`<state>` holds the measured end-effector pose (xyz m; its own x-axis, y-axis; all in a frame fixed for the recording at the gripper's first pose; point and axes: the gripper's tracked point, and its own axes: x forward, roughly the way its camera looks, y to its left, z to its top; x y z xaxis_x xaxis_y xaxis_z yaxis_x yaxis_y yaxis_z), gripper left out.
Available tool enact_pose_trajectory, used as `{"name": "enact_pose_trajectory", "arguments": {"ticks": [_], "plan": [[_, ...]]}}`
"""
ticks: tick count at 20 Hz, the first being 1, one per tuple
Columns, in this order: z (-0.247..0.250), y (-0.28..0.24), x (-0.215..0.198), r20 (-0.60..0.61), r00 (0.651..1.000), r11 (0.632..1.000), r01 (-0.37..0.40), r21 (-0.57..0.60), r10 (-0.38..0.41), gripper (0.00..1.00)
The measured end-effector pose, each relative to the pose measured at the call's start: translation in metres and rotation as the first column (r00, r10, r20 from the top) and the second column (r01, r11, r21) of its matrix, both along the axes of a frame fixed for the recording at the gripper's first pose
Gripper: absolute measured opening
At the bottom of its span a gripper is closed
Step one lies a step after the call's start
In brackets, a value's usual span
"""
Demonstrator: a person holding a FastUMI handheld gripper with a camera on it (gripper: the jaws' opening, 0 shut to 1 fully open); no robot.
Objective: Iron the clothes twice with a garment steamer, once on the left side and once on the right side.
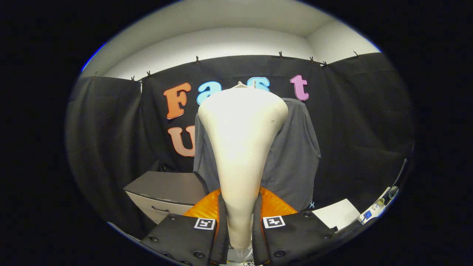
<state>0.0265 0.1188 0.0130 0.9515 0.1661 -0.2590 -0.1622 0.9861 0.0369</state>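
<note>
Gripping with my hand-held gripper [239, 225], I am holding the cream-white, smooth plastic garment steamer [242, 147] by its narrow handle, both fingers [221, 229] pressing on it from either side, so the jaws are sitting narrow around the handle. From between the fingers the steamer is rising upward and widening into a broad rounded head, which is covering the middle of the grey fabric garment [295, 155] hanging just beyond it.

That dark grey garment is hanging upright in front of the black cloth wall [111, 129], and I am seeing its cloth spreading out on both sides of the steamer head, more of it on the right than on the left. A small pale hanger top [241, 85] is peeking above the steamer head, though I cannot tell how it is attached.

Below and to the left of the garment, a grey box-like cabinet with a pale drawer front and a dark handle [162, 195] is standing near the wall. Right behind my fingers an orange ribbed part [275, 205] is showing on either side of the steamer handle. Off to the right of the fingers, a flat white sheet [338, 214] is lying, and further right a small white device with a blue button [373, 212] is sitting, too small to identify.
</note>
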Motion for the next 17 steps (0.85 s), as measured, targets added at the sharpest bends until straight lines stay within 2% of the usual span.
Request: {"name": "enact_pose_trajectory", "arguments": {"ticks": [5,9,17], "plan": [[0.012,-0.008,-0.045,0.069,0.996,0.999,0.049,0.018,-0.050,0.33],[0.015,-0.018,-0.052,0.088,0.993,0.997,0.071,0.030,-0.073,0.33],[0.014,0.002,-0.049,0.087,0.996,0.999,0.013,0.031,-0.016,0.33]]}}
